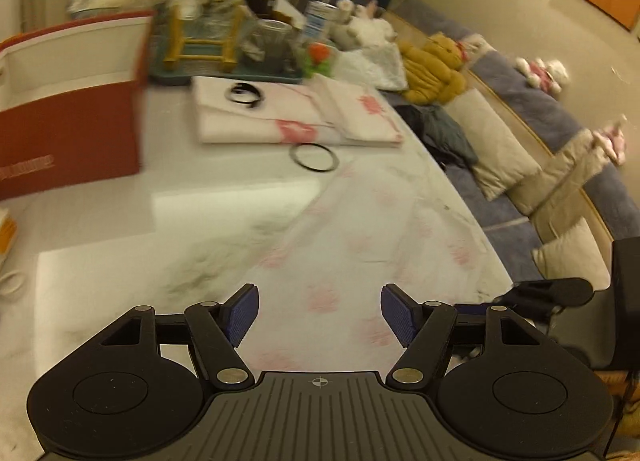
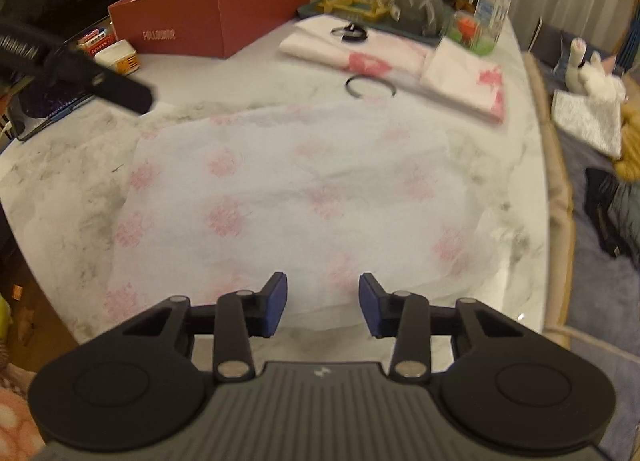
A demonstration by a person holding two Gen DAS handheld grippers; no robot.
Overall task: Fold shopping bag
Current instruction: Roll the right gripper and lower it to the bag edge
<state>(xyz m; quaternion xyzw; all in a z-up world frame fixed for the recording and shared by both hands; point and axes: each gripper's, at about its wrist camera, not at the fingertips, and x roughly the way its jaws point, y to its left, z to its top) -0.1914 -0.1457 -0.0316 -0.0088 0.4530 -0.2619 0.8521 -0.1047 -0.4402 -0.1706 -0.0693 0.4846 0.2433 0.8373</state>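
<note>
Bag (image 2: 288, 197) lay flat mid-table, near edge under my claws. Left gripper (image 1: 319, 315) and right gripper (image 2: 323, 303) both released, empty. Risk: thin film slipping, pinch catching one layer only.

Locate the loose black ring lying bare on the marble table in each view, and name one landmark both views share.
Left wrist view: black ring lies above centre, just below the folded pink-printed bags, beyond the spread bag.
Right wrist view: the ring lies in the upper middle, between the spread bag and the folded bags.
Shared landmark: the red box, left of the ring in both.
</note>
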